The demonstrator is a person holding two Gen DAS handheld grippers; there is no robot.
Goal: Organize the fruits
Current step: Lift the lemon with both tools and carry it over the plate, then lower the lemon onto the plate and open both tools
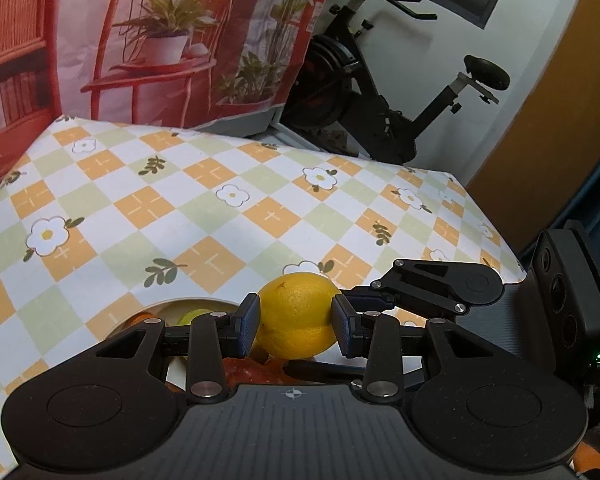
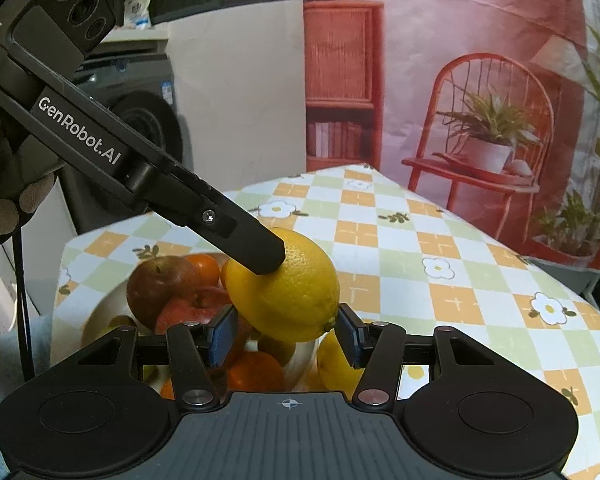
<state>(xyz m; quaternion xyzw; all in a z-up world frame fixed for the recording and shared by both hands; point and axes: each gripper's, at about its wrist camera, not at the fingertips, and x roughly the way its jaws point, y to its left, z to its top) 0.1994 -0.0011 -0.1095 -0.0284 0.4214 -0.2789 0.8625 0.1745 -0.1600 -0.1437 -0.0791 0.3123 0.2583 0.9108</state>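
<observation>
White lettering reading "GenRobot.AI" runs along the black arm of the left gripper [image 2: 274,258] as it crosses the right wrist view; higher on the same body a few more letters show, "DAS" as far as they can be read, beside a block with three round lenses. No other writing is legible. The left gripper's fingers are clenched on a lemon [image 1: 298,316], the blue pads [image 1: 250,322] pressing its two sides in the left wrist view, and the fruit is held up over a pale bowl [image 2: 100,312] that sits on the table near its edge. In the right wrist view the same lemon [image 2: 288,288] hangs between the spread fingers of the right gripper [image 2: 288,334]; its jaws are released, with a gap visible between each blue pad and the fruit's skin. The bowl holds a dark red apple [image 2: 158,284], a brighter red apple [image 2: 192,310] just in front of it, an orange [image 2: 204,266] behind them and another orange [image 2: 256,370] lower down, partly hidden by the gripper. A second yellow fruit [image 2: 336,364] shows under the held lemon, beside the bowl's right side; whether it lies inside the bowl cannot be told. The table is covered with a checked cloth [image 1: 220,208] of orange, green and white squares printed with white flowers. Behind it hang a printed backdrop [image 1: 172,40] showing a red chair with potted plants, and an exercise bike [image 1: 380,92] stands to the right.
</observation>
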